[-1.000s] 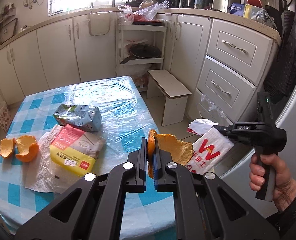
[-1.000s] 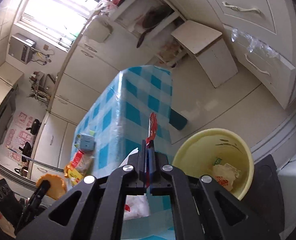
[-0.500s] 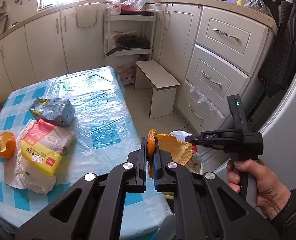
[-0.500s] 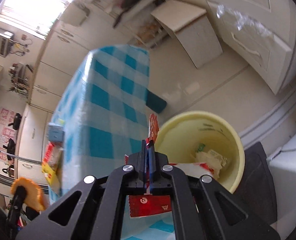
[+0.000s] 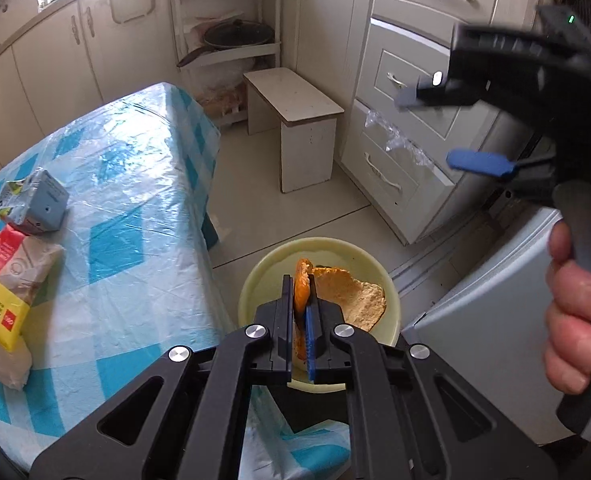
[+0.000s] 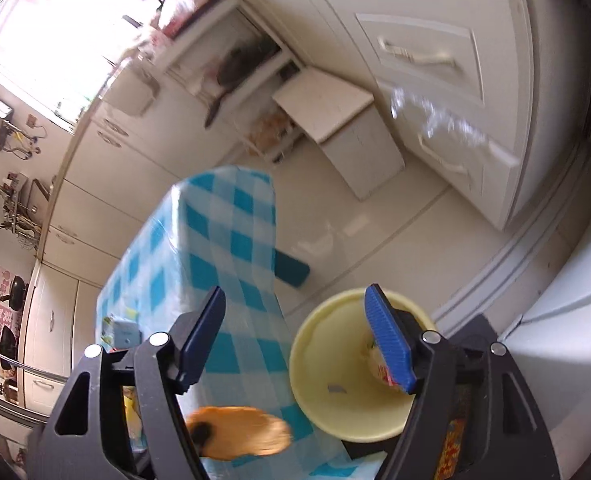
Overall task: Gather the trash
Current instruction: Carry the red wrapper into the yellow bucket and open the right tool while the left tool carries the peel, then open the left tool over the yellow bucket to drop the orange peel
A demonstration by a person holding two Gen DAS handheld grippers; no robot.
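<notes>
My left gripper (image 5: 300, 300) is shut on an orange peel (image 5: 347, 292) and holds it over the pale yellow bin (image 5: 255, 280) on the floor beside the table. My right gripper (image 6: 295, 336) is open and empty above the bin (image 6: 335, 412); it also shows in the left wrist view (image 5: 451, 128) at the upper right. Wrappers lie inside the bin (image 6: 379, 364). The peel shows blurred in the right wrist view (image 6: 239, 432). A grey-green carton (image 5: 31, 204) and a red-yellow packet (image 5: 3, 280) lie on the table.
The table has a blue checked cloth under clear plastic (image 5: 127, 184). A white stool (image 5: 295, 120) stands on the floor beyond the bin. White drawers (image 5: 407, 136) are at the right. A grey-white appliance (image 5: 487, 320) stands right of the bin.
My right gripper has opened and let go of the red-white wrapper, which is now in the bin. My left gripper has carried the orange peel from the table edge to above the bin.
</notes>
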